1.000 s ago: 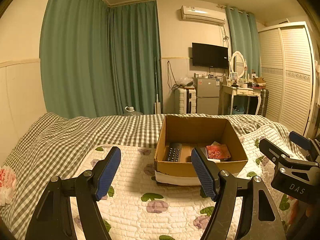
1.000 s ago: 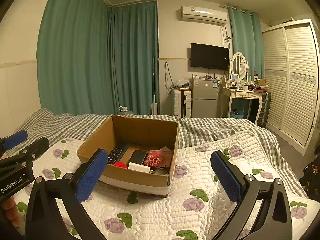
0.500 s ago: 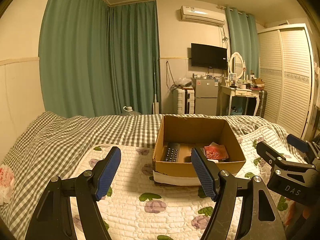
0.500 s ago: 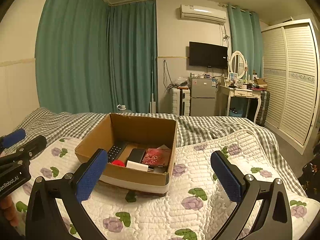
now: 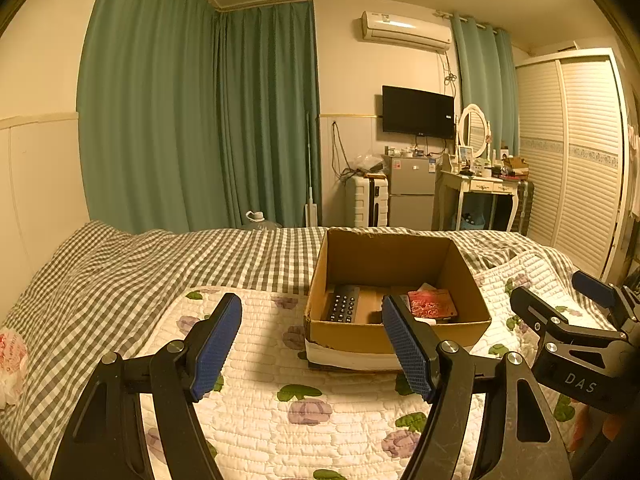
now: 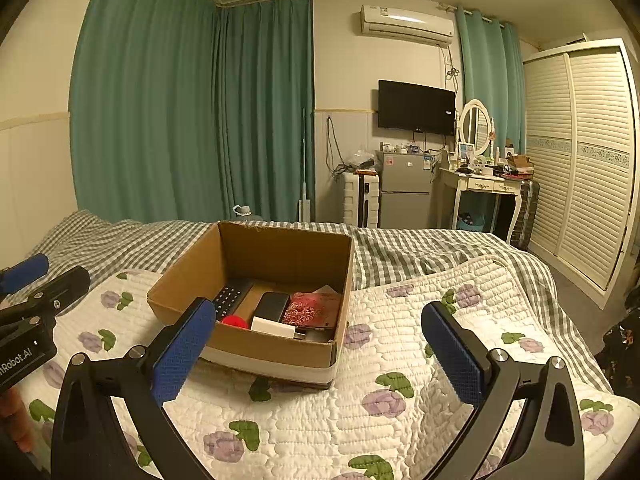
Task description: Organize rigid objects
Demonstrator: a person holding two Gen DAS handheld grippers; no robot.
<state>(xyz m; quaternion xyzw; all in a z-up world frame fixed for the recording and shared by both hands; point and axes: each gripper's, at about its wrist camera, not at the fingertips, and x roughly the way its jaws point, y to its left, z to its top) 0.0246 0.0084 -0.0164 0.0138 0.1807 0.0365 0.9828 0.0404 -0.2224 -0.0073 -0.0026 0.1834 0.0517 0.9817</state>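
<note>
Box (image 6: 256, 344): open brown cardboard, white band along its base, resting on the floral quilt (image 6: 400, 400) of the bed.
Contents: black remote (image 6: 232, 298) at left, black phone (image 6: 272, 306), red patterned packet (image 6: 310, 310), red round item (image 6: 235, 321), white block (image 6: 272, 327) (all lying flat).
Left gripper (image 5: 312, 344): jaws wide apart, empty, above the quilt just before the box.
Right gripper (image 6: 316, 352): jaws wide apart, empty, near the box front.

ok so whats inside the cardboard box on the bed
In the cardboard box: a black remote, a dark phone-like slab, a red patterned packet, a red round thing and a white block. The near wall hides whatever lies low at the front.
</note>
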